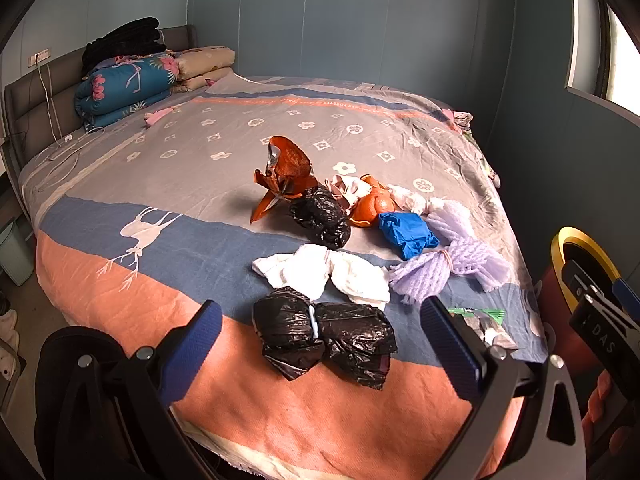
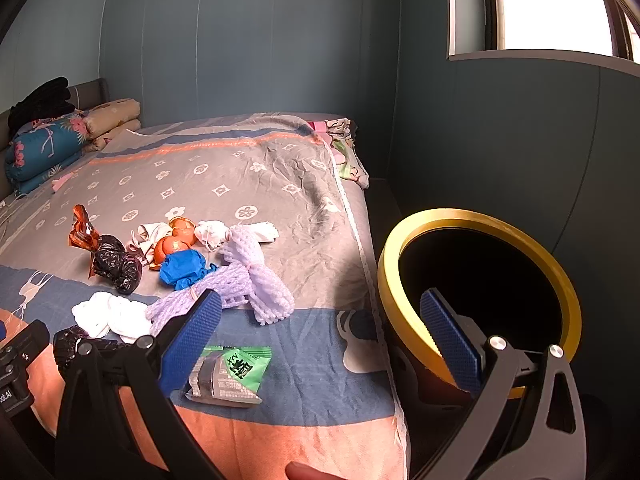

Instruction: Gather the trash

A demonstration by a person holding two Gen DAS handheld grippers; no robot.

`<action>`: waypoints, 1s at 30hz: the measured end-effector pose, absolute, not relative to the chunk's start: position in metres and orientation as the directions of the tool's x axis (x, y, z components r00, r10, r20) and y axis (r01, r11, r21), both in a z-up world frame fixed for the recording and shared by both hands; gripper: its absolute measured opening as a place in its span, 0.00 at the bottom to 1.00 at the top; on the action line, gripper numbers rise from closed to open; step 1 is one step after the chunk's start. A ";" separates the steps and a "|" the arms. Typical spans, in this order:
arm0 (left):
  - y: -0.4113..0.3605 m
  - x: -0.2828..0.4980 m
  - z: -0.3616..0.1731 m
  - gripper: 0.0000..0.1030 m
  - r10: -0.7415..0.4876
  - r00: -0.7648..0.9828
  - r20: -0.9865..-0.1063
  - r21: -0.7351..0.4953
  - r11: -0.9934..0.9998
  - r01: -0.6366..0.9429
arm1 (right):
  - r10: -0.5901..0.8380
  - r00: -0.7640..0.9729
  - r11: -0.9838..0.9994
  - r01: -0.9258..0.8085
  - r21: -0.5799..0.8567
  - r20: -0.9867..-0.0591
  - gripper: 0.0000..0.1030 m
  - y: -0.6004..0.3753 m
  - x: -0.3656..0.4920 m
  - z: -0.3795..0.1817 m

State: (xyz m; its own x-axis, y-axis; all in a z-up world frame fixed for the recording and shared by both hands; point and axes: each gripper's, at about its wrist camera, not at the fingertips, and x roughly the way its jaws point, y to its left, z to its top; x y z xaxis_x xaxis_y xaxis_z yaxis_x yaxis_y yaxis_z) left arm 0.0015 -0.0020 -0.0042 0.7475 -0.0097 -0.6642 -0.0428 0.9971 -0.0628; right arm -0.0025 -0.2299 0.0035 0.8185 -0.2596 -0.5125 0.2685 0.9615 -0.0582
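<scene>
Trash lies scattered on the bed (image 1: 160, 184). A tied black plastic bag bundle (image 1: 324, 336) sits between the wide-apart fingers of my left gripper (image 1: 320, 320), which is open and above it. Behind it lie white crumpled tissue (image 1: 320, 272), lilac foam net (image 1: 448, 264), a blue glove (image 1: 404, 232), orange peel (image 1: 372, 206), another black bag (image 1: 320, 216) and an orange wrapper (image 1: 284, 176). My right gripper (image 2: 320, 320) is open over the bed's corner, with a green snack wrapper (image 2: 228, 372) by its left finger. The gold-rimmed bin (image 2: 476, 296) stands beside the bed.
Folded quilts (image 1: 124, 88) and pillows (image 1: 204, 64) are stacked at the headboard. A wall runs along the bed's far side with a window (image 2: 548, 4) at the right. A pale bin (image 1: 14, 252) stands on the floor at the left. A fingertip (image 2: 304, 472) shows at the bottom.
</scene>
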 end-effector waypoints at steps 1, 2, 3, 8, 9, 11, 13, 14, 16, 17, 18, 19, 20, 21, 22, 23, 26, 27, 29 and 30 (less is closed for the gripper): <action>-0.002 0.001 -0.004 0.93 -0.010 0.747 -0.664 -0.063 0.997 -0.043 | -0.260 0.818 0.961 0.269 -0.059 -0.513 0.93 -0.230 -0.003 0.003; -0.002 0.001 -0.004 0.93 -0.010 0.747 -0.665 -0.063 0.997 -0.042 | -0.259 0.818 0.962 0.268 -0.058 -0.513 0.93 -0.230 -0.003 0.003; -0.002 0.001 -0.004 0.93 -0.010 0.747 -0.664 -0.063 0.997 -0.042 | -0.259 0.818 0.962 0.268 -0.058 -0.514 0.93 -0.230 -0.003 0.004; -0.003 0.002 -0.006 0.93 -0.012 0.747 -0.664 -0.064 0.997 -0.041 | -0.261 0.818 0.961 0.271 -0.056 -0.513 0.93 -0.230 -0.003 0.003; -0.003 0.002 -0.005 0.93 -0.012 0.747 -0.665 -0.064 0.997 -0.042 | -0.260 0.818 0.961 0.270 -0.058 -0.513 0.93 -0.229 -0.003 0.004; -0.003 0.002 -0.006 0.93 -0.012 0.746 -0.666 -0.065 0.997 -0.042 | -0.260 0.817 0.961 0.269 -0.059 -0.514 0.93 -0.229 -0.002 0.003; -0.005 0.001 -0.005 0.93 -0.013 0.745 -0.667 -0.064 0.997 -0.040 | -0.262 0.815 0.960 0.273 -0.058 -0.517 0.93 -0.230 -0.002 0.003; -0.005 0.001 -0.006 0.93 -0.015 0.744 -0.667 -0.065 0.997 -0.038 | -0.262 0.815 0.960 0.272 -0.057 -0.517 0.93 -0.230 -0.003 0.003; -0.005 0.001 -0.006 0.93 -0.015 0.745 -0.667 -0.065 0.997 -0.038 | -0.263 0.815 0.960 0.273 -0.058 -0.516 0.93 -0.230 -0.002 0.003; -0.006 0.001 -0.006 0.93 -0.015 0.745 -0.667 -0.064 0.997 -0.038 | -0.264 0.815 0.960 0.274 -0.059 -0.515 0.93 -0.230 -0.003 0.002; -0.005 0.001 -0.006 0.93 -0.015 0.744 -0.668 -0.065 0.997 -0.038 | -0.262 0.815 0.960 0.273 -0.058 -0.517 0.93 -0.230 -0.002 0.003; -0.006 0.001 -0.006 0.93 -0.015 0.744 -0.668 -0.065 0.997 -0.038 | -0.262 0.815 0.961 0.272 -0.057 -0.517 0.93 -0.230 -0.002 0.003; -0.005 0.001 -0.006 0.93 -0.016 0.744 -0.668 -0.066 0.997 -0.038 | -0.262 0.815 0.960 0.273 -0.057 -0.517 0.93 -0.230 -0.002 0.002; -0.006 0.001 -0.006 0.93 -0.017 0.744 -0.668 -0.067 0.997 -0.038 | -0.263 0.815 0.960 0.273 -0.059 -0.517 0.93 -0.230 -0.002 0.003; -0.005 0.001 -0.006 0.93 -0.016 0.744 -0.668 -0.067 0.997 -0.038 | -0.264 0.814 0.960 0.273 -0.059 -0.517 0.93 -0.230 -0.002 0.002; -0.006 0.001 -0.006 0.93 -0.016 0.744 -0.668 -0.067 0.997 -0.038 | -0.264 0.814 0.960 0.274 -0.059 -0.518 0.93 -0.230 -0.002 0.002; -0.005 0.001 -0.006 0.93 -0.016 0.744 -0.668 -0.067 0.997 -0.038 | -0.261 0.813 0.960 0.273 -0.056 -0.520 0.93 -0.230 -0.002 0.003; -0.005 0.001 -0.006 0.93 -0.017 0.744 -0.668 -0.067 0.997 -0.038 | -0.261 0.813 0.960 0.273 -0.056 -0.520 0.93 -0.231 -0.003 0.002; -0.006 0.001 -0.006 0.93 -0.017 0.743 -0.669 -0.067 0.997 -0.038 | -0.262 0.813 0.960 0.273 -0.057 -0.520 0.93 -0.231 -0.002 0.002; -0.006 0.001 -0.006 0.93 -0.018 0.743 -0.669 -0.068 0.997 -0.037 | -0.263 0.813 0.960 0.274 -0.056 -0.519 0.93 -0.231 -0.003 0.003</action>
